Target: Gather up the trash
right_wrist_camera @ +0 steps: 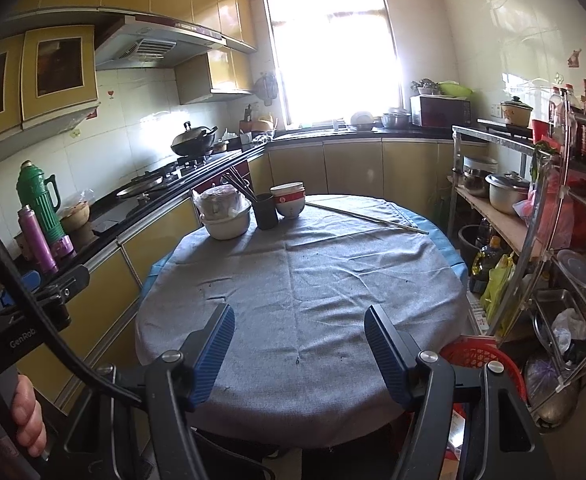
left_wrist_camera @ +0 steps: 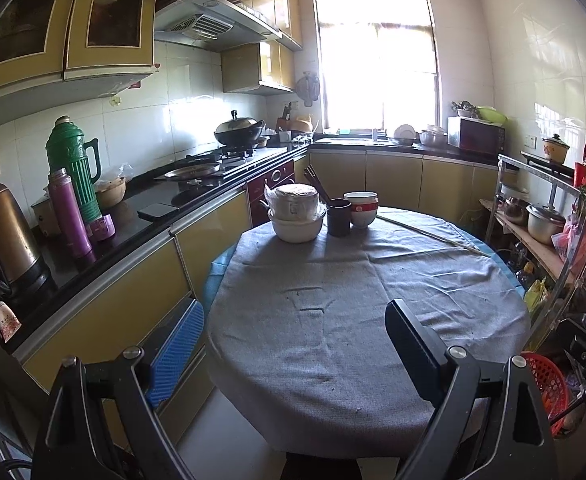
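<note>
I hold both the left gripper (left_wrist_camera: 293, 344) and right gripper (right_wrist_camera: 299, 350) released, empty over the bench (right_wrist_camera: 293, 280); reaching carelessly, I could topple the stacked bowls (right_wrist_camera: 289, 200).

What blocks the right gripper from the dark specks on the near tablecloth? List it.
Nothing visible. The right gripper, fingers open, hangs over the near edge of the tablecloth, and the dark specks lie on bare cloth between its fingers. The bowls and cup stand at the far side.
</note>
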